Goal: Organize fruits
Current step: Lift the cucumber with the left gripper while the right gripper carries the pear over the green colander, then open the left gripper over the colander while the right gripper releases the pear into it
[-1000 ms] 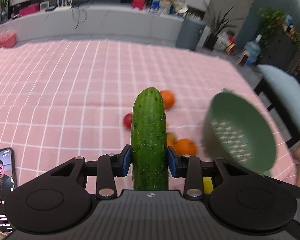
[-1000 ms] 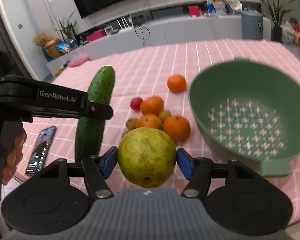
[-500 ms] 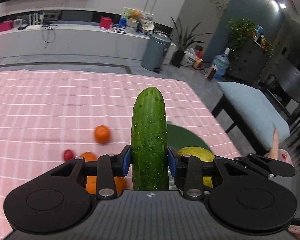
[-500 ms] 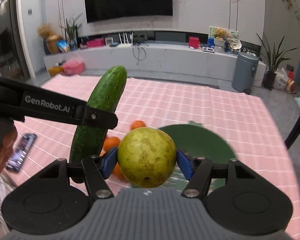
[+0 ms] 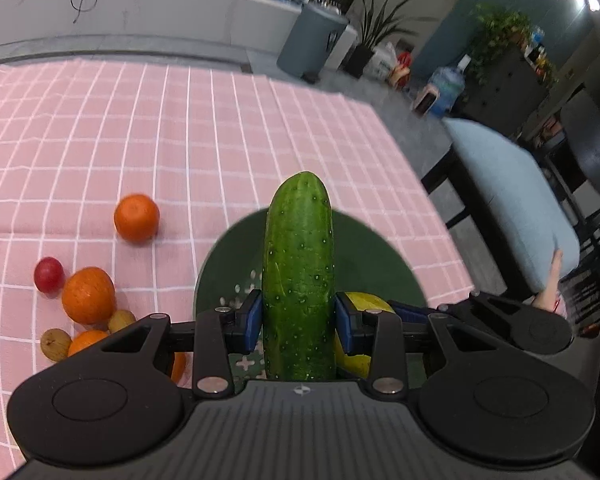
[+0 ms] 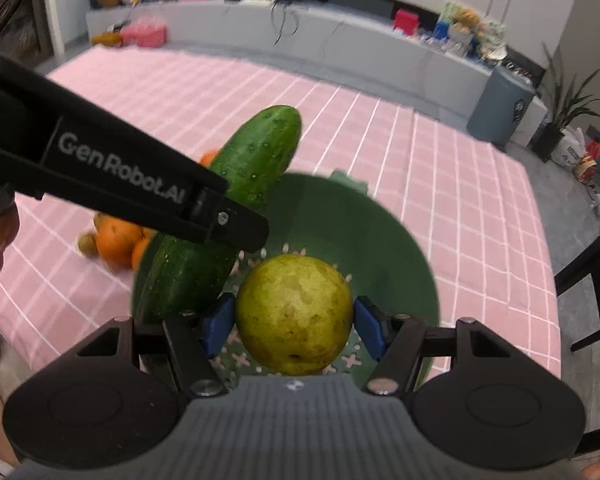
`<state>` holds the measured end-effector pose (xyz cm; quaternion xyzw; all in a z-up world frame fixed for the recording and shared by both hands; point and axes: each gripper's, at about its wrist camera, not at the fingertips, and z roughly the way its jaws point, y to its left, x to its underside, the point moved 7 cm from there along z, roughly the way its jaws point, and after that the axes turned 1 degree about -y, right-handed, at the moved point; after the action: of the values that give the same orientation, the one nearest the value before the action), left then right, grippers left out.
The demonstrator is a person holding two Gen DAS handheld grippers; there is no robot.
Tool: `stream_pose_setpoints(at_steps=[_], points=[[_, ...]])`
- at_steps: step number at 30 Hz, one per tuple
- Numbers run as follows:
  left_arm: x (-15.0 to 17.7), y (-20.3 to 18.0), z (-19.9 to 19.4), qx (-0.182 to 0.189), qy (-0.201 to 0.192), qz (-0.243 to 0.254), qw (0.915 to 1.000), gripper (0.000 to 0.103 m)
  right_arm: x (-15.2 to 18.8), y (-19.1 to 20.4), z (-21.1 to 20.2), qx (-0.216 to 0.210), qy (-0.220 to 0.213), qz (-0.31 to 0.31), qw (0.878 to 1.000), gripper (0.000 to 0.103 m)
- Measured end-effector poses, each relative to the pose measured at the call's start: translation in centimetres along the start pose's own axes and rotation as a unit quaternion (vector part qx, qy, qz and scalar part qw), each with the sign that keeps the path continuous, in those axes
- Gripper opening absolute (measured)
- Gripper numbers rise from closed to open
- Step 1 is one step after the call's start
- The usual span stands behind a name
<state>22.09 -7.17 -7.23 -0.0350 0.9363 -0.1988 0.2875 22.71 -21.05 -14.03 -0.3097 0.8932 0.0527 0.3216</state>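
A: In the left view, our left gripper [image 5: 299, 322] pinches the cucumber [image 5: 298, 276] upright between its blue pads; behind it lies the green colander [image 5: 384, 256] on the pink cloth [image 5: 180, 140]; where is the right gripper?

B: In the right view, our right gripper [image 6: 294, 326] clamps the pear [image 6: 295, 314] directly above the colander; the cucumber leans just beside it, over the colander's left rim.

A: To the left on the cloth we see oranges [image 5: 136, 218], a red fruit [image 5: 49, 275] and small brown fruits [image 5: 55, 344], all outside the colander.
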Motion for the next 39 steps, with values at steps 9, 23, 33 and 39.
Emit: stream_pose_setpoints(at_steps=[9, 23, 33, 39], points=[[0.9, -1.0, 2.1, -0.013, 0.029, 0.039, 0.9987, 0.042, 0.0, 0.3, 2.7, -0.011, 0.045, -0.038, 0.998, 0.061], [1.4, -1.1, 3.9, -0.043, 0.065, 0.073, 0.9943, 0.042, -0.1, -0.4, 4.8, -0.035, 0.077, -0.017, 0.996, 0.061], [1.0, -0.6, 3.4, -0.043, 0.062, 0.045, 0.9962, 0.055, -1.9, -1.4, 4.1, -0.001, 0.073, -0.034, 0.997, 0.07], [0.9, -0.4, 1.1, -0.034, 0.034, 0.039, 0.9981, 0.056, -1.8, -1.7, 2.6, 0.02, 0.044, -0.014, 0.999, 0.08]])
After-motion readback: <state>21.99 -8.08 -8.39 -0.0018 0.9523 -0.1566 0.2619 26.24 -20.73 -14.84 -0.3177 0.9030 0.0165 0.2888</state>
